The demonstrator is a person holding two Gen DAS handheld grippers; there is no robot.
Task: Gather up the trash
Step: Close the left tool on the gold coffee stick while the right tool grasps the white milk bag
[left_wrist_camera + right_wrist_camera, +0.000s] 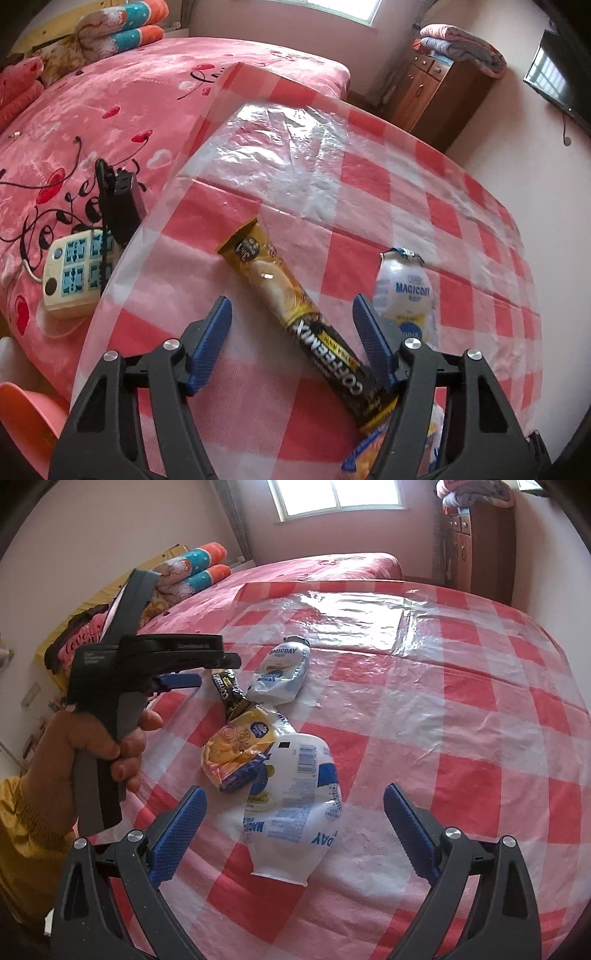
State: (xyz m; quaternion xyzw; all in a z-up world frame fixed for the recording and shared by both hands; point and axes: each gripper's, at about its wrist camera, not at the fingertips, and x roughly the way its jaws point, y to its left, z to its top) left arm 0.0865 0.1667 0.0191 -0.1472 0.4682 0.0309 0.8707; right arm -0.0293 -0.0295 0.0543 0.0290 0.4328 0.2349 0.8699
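Observation:
Trash lies on a round table with a red-and-white checked plastic cover [369, 206] [461, 709]. A black-and-gold Coffeemix sachet [295, 314] [227, 690] lies between the open jaws of my left gripper [291, 310], which also shows in the right wrist view [192, 675]. A white Magicday pouch [404, 295] [282, 675] lies just right of it. A yellow crumpled wrapper [236, 749] [364, 456] sits nearer. A larger white Magicday pouch [295, 805] lies between the open jaws of my right gripper [293, 805].
A bed with a pink heart-print cover [110, 122] stands left of the table, with a power strip [74, 273] and black plug on it. Folded blankets [192, 572] lie at its head. A wooden cabinet [476, 542] stands by the far wall.

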